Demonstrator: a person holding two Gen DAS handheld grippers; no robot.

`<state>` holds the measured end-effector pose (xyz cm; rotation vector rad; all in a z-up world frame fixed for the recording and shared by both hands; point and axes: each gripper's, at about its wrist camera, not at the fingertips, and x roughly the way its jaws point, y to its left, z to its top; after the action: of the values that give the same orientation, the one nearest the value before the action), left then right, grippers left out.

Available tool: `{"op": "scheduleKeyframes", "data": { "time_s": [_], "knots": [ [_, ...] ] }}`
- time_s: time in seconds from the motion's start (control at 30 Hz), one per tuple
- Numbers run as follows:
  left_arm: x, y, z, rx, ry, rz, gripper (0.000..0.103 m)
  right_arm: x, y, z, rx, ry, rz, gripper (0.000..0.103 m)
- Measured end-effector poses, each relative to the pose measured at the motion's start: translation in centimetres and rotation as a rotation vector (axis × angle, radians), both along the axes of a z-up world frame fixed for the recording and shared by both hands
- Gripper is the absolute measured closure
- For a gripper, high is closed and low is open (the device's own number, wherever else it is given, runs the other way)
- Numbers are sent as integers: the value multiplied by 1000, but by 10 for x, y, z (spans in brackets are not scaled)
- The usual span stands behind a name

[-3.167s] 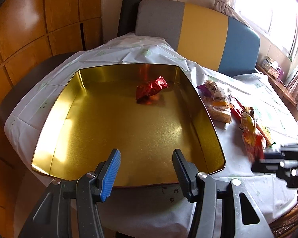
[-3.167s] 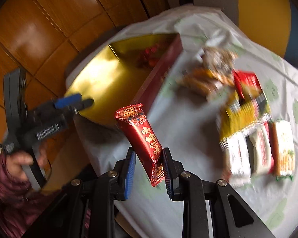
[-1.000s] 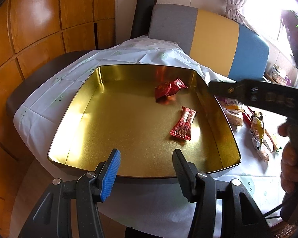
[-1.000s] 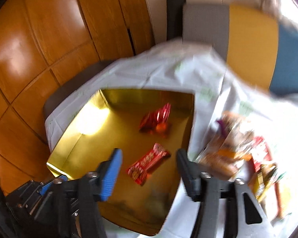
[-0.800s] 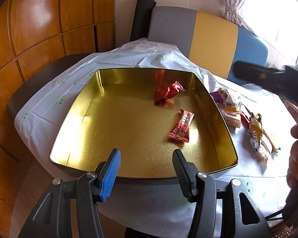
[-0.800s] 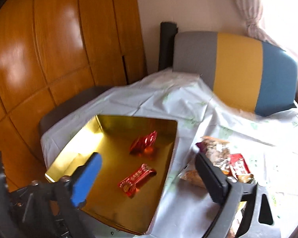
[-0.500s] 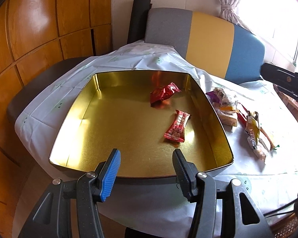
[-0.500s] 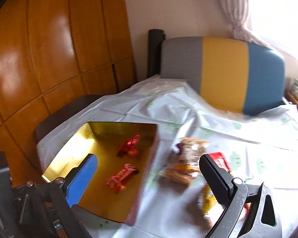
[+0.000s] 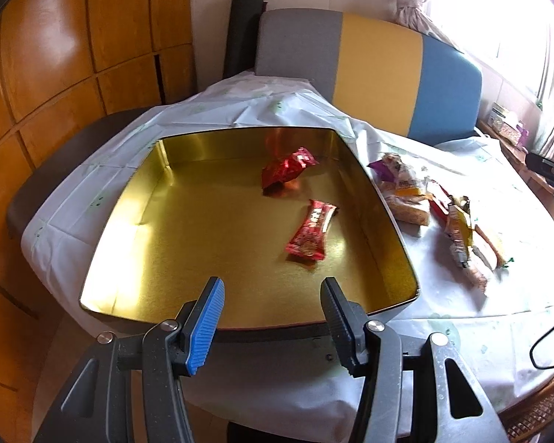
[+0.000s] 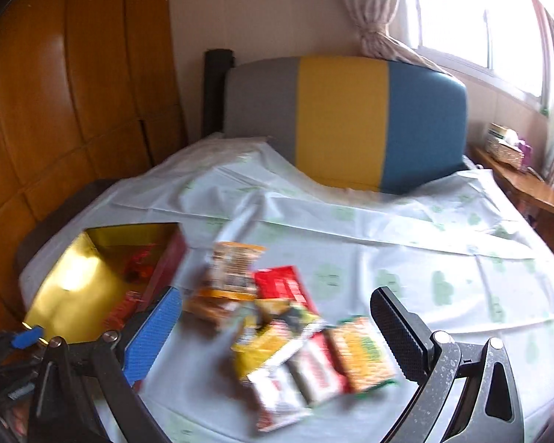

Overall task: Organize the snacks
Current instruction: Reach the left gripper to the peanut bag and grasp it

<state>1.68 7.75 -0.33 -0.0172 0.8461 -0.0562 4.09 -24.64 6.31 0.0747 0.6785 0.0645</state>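
The gold tin (image 9: pixel 122 221) sat on the white tablecloth (image 9: pixel 262 110) and served as the anchor for everything else. Inside it lay two red snacks: a long red bar (image 9: pixel 311 229) toward the tin's right wall, and a crumpled red packet (image 9: pixel 287 167) nearer the tin's far wall, the two apart from each other. Just outside the tin's right wall, on the cloth, lay the loose snack pile (image 10: pixel 277 328): an orange-labelled bag (image 10: pixel 234 264) closest to the tin, a red packet (image 10: pixel 282 284) beside that, then a yellow wrapper (image 10: pixel 266 343) and several flat red-and-white and orange-green packs farther out, blurred in the right wrist view.

The left gripper (image 9: pixel 273 302) hung at the tin's near rim with its jaws spread wide and nothing between them. The right gripper (image 10: pixel 277 317) hovered above the snack pile, jaws also spread wide and empty.

Beyond the tin's far side stood a chair back (image 9: pixel 373 74) in grey, yellow and blue, with wooden panelling (image 9: pixel 74 48) to the tin's left.
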Motion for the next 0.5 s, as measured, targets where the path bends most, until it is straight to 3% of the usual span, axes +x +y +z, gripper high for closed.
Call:
{"op": "scheduleKeyframes", "data": {
  "time_s": [0.23, 0.4, 0.5],
  "knots": [
    [15, -32, 27, 10, -39, -157, 48, 14, -58, -15, -15, 63, -63, 0],
    [45, -69, 48, -33, -30, -281, 48, 20, -88, -40, 69, 115, -105, 0],
    [69, -93, 50, -38, 1, -304, 48, 25, -100, -49, 133, 167, -128, 0]
  ]
}}
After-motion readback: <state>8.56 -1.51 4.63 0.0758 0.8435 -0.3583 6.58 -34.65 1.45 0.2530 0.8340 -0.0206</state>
